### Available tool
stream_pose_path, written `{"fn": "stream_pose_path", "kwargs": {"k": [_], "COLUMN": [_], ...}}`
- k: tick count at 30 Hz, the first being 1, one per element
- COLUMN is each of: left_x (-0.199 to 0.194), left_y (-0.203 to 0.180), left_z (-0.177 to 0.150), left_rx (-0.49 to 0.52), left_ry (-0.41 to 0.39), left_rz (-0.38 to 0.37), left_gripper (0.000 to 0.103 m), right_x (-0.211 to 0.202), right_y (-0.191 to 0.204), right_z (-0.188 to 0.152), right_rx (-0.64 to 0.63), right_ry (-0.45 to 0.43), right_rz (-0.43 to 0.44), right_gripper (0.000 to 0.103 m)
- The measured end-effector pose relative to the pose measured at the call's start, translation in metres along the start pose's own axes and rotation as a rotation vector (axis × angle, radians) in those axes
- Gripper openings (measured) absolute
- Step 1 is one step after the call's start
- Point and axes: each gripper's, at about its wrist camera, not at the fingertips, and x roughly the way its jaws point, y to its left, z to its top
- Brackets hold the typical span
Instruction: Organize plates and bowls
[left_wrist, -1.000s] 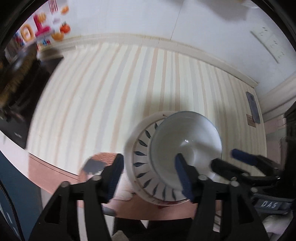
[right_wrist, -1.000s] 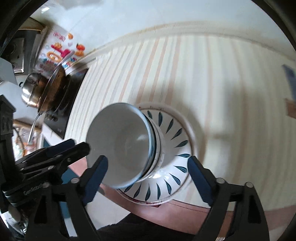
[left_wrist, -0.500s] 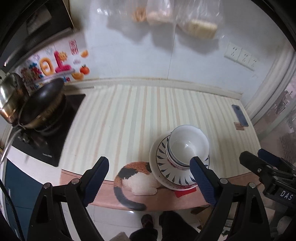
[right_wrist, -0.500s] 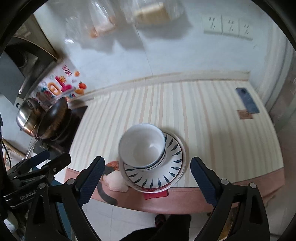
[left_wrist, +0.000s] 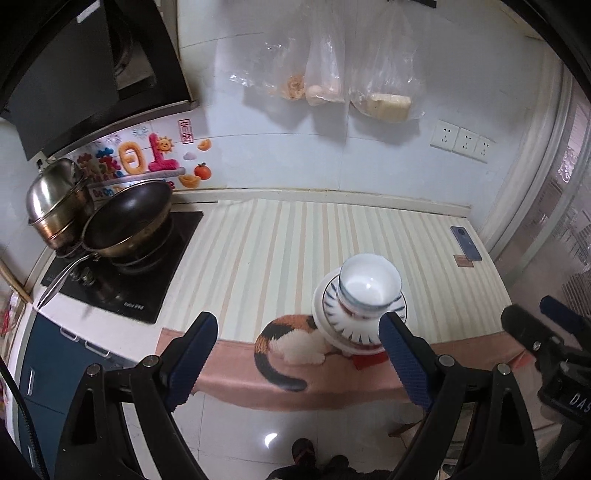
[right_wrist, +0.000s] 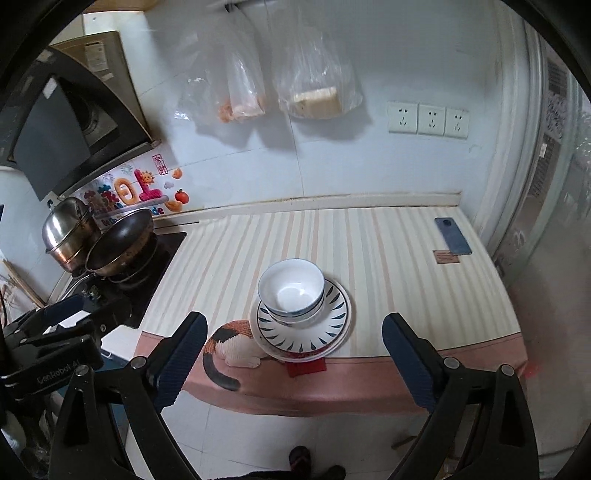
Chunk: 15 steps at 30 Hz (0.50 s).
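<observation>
Left hand-held gripper (left_wrist: 297, 354) agape, plates (right_wrist: 334, 317) partly hidden under bowls (right_wrist: 291, 291)

My left tool (left_wrist: 297, 352) and right tool (right_wrist: 293, 350) have matt black plastic arms with ribbed blue pads (right_wrist: 181, 354). The bowl (right_wrist: 291, 290) and plate (right_wrist: 332, 314) look like glossy glazed ceramic. A matt striped cloth (right_wrist: 388, 266) covers the desk. The pot (left_wrist: 55, 206) is shiny metal; the floor (left_wrist: 236, 435) tiles gleam.
</observation>
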Motion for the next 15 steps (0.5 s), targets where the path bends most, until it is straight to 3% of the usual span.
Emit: {"fn": "stream_pose_path", "kwargs": {"k": [15], "left_x": [-0.060], "left_y": [0.002], "left_z": [-0.042], "left_rx": [-0.043], "left_ry": [-0.055], "left_rz": [0.023], "left_gripper": [0.090], "right_x": [-0.063], "right_y": [-0.002], "right_z": [-0.032], "right_rx": [-0.028], "right_ry": [-0.050], "right_rz": [-0.011], "right_gripper": [0.099]}}
